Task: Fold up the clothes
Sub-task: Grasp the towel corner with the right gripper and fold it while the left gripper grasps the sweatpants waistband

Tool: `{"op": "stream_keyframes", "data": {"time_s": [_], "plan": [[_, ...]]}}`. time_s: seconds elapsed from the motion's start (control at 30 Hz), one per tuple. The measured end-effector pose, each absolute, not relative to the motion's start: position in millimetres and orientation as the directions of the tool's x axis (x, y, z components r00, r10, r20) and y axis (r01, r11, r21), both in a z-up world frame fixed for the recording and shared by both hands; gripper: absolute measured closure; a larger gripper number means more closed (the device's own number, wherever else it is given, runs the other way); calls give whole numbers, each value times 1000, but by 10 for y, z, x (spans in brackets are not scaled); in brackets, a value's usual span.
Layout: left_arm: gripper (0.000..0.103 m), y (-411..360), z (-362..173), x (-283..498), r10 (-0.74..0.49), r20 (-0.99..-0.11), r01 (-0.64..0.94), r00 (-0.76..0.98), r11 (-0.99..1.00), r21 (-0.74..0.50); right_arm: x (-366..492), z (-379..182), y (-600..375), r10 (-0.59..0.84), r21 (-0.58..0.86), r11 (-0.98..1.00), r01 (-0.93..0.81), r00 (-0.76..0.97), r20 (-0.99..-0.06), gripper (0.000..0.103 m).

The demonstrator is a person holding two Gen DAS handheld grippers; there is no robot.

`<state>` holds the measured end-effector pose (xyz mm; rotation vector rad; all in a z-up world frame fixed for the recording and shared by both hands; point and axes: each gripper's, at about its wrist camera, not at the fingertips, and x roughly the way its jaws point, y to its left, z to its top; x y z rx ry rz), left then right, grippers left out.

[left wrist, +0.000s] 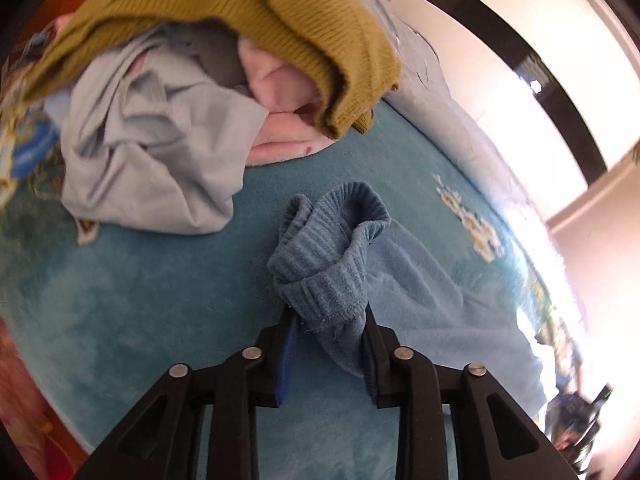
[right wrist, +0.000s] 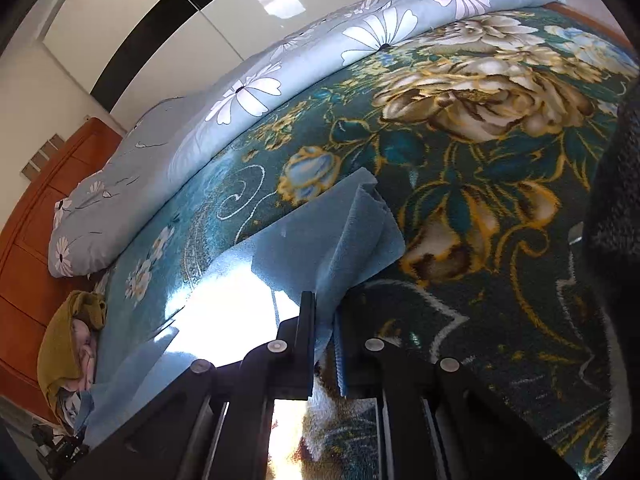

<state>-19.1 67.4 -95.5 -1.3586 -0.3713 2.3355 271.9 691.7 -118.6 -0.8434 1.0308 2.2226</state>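
A light blue fleece garment (left wrist: pixel 432 292) lies stretched across the teal floral blanket (left wrist: pixel 140 300) on the bed. My left gripper (left wrist: pixel 328 312) is shut on its ribbed waistband end (left wrist: pixel 324 248), which bunches up above the fingers. My right gripper (right wrist: pixel 324 312) is shut on the other end of the same garment (right wrist: pixel 320 236), where a folded corner sticks up beyond the fingers. The cloth between the two ends is in strong sunlight.
A pile of clothes lies behind the left gripper: an olive knit sweater (left wrist: pixel 248 12), a pale grey-blue garment (left wrist: pixel 148 148) and pink cloth (left wrist: pixel 280 120). A daisy-print duvet (right wrist: pixel 248 88) lies along the far side by the wardrobe. A dark knit item (right wrist: pixel 616 208) is at the right edge.
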Motion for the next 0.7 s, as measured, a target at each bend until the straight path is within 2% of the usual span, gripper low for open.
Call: {"op": "stream_keyframes", "data": {"time_s": [0.03, 0.07, 0.1, 0.17, 0.23, 0.33, 0.53, 0.6, 0.63, 0.67, 0.7], "plan": [[62, 677, -913, -165, 448, -773, -239, -449, -894, -379, 2726, -1160, 6885, 226, 439, -567, -697, -645, -731, 92], [60, 674, -863, -134, 415, -781, -259, -466, -908, -328, 2731, -1139, 6848, 247, 411, -572, -710, -627, -739, 84], [60, 671, -814, -103, 382, -787, -278, -484, -920, -276, 2740, -1125, 6809, 271, 385, -570, -726, -608, -746, 71], [55, 654, -719, -93, 363, -787, -317, -500, -922, -224, 2762, -1115, 6732, 291, 366, -571, -735, -598, -746, 55], [51, 738, -653, -113, 369, -787, -379, -495, -906, -187, 2773, -1098, 6651, 317, 343, -579, -740, -592, -741, 55], [50, 1084, -634, -356, 391, -799, -469, -457, -869, -156, 2748, -1017, 6540, 366, 301, -590, -749, -580, -727, 54], [53, 1340, -895, -762, 405, -832, -476, -379, -856, -200, 2684, -810, 6376, 350, 278, -666, -692, -620, -702, 55], [69, 1352, -920, -813, 413, -825, -473, -386, -856, -208, 2683, -817, 6386, 348, 283, -663, -693, -620, -704, 54], [86, 1342, -921, -803, 399, -824, -467, -402, -863, -190, 2683, -822, 6393, 346, 286, -661, -694, -620, -705, 54], [93, 1300, -912, -764, 387, -820, -452, -422, -874, -179, 2682, -827, 6399, 345, 289, -658, -695, -619, -705, 54], [93, 1219, -894, -693, 376, -811, -427, -449, -887, -175, 2681, -832, 6406, 343, 291, -656, -696, -619, -706, 54]]}}
